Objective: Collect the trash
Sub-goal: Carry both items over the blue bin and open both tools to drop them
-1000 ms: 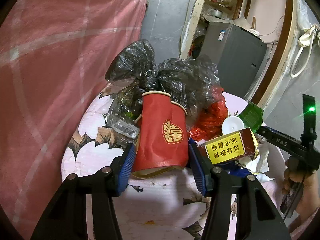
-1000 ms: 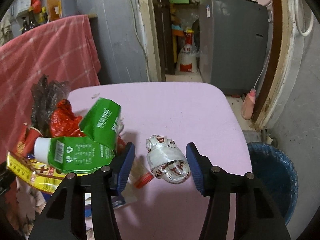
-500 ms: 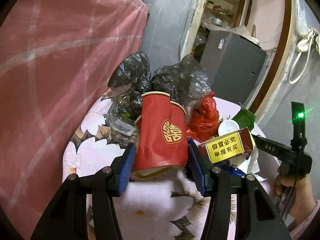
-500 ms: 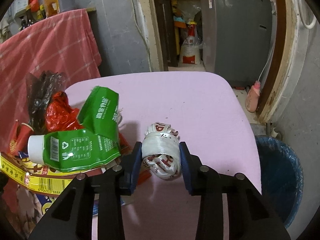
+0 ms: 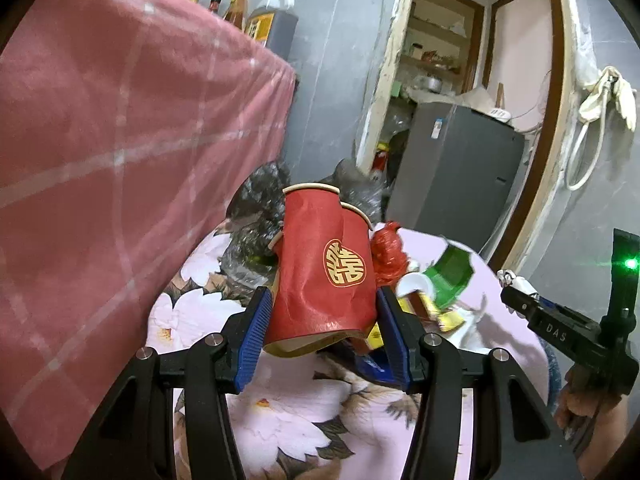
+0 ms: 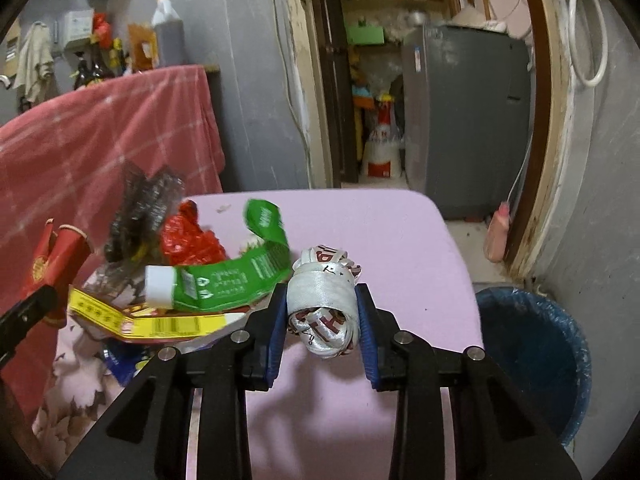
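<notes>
Now left tongs point(image 5: 323, 330) clench crumpled red cups point(image 5: 326, 270) (gold emblem); right tongs point(image 6: 322, 330) just closed onto white wad point(image 6: 324, 310).

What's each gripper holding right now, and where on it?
Left gripper: crushed red paper cups, clamped across their lower sides. Right gripper: crumpled white wrapper ball, squeezed across its middle.
</notes>
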Available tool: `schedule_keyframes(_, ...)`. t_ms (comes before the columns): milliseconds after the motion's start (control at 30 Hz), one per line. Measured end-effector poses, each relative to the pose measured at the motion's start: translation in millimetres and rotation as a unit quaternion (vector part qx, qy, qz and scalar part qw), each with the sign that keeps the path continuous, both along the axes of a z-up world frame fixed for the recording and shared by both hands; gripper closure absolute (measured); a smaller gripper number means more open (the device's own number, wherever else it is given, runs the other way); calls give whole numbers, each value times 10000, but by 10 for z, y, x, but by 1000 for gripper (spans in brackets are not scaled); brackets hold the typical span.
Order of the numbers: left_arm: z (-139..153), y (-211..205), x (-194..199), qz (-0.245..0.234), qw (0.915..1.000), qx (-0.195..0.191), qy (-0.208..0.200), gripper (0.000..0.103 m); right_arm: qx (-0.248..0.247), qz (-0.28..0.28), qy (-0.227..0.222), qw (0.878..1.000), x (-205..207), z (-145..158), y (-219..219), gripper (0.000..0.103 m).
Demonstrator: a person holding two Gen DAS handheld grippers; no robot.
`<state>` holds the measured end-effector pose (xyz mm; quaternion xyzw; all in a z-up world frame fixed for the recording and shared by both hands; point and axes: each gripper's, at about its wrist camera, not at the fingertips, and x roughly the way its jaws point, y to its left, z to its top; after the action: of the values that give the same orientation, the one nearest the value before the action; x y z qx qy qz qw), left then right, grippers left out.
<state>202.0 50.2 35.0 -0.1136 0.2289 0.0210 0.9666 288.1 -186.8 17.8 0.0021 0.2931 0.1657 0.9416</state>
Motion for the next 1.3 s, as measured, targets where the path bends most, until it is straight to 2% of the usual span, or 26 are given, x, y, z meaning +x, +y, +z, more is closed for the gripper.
schedule_keyframes(400,180,-530,-189,-462,9978,-160,-446,56,325,-7,-546,9980,-504,310,-252,73)
schedule_keyframes(567,267,-931,-170,-807,9946,-257,-600,56,366,-159,-792,9961,-682,423,-554,73)
schedule_keyframes(833,287,-1699,-4,-1361,9868,-494,-725,56,158,-594,-1198,9909,-853,522,-1187,73)
schedule_keyframes(1100,190,-2421,303,-1635,9816,-748,-645,56,-173,-1003,-1611,9817,-844,446,-1756,73)
schedule_keyframes(1300,-13,-2810,586,-1624,9833,-754,-331,56,-320,-1180,-1484,9813,-694,178,-2098,73)
